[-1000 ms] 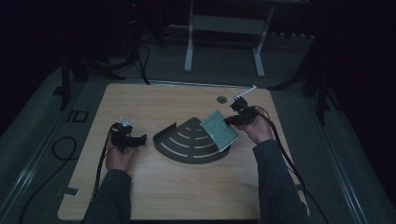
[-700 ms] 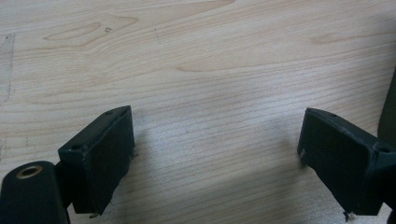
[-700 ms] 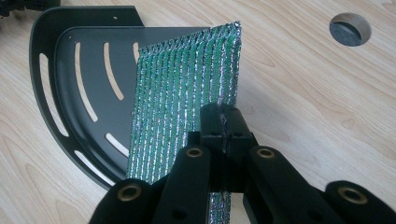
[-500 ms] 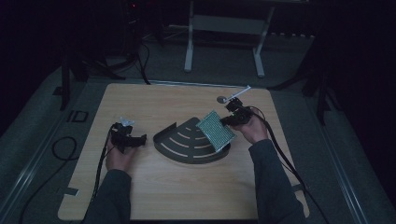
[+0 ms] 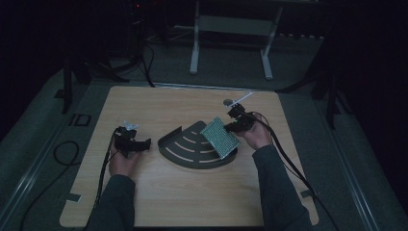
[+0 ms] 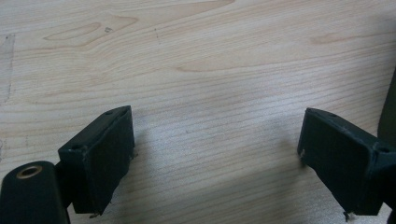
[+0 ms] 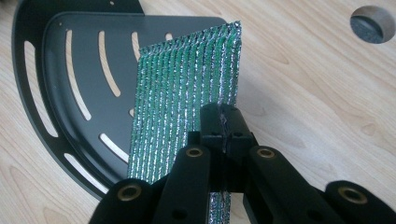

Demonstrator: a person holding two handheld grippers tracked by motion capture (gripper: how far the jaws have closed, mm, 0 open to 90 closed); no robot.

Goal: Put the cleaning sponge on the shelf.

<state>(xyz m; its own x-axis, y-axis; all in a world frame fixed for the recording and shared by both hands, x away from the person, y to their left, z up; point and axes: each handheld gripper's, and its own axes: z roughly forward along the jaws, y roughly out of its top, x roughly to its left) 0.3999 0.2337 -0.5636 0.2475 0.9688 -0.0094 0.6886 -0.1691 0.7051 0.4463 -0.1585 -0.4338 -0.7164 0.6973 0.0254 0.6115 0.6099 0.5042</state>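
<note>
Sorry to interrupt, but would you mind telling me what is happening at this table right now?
A person works at a wooden table with a gripper in each hand. The right gripper is shut on the edge of a green mesh scouring pad, holding it tilted above a black slotted fan-shaped tray. The left gripper sits open, low over bare wood to the left of the tray, holding nothing.

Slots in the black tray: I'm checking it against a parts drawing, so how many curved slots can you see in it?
7 in the right gripper view of the black tray: two near its outer rim, three in the next arc, two innermost. The green mesh sheet, clamped in the right hand-held gripper, covers part, so more may be hidden.
</note>
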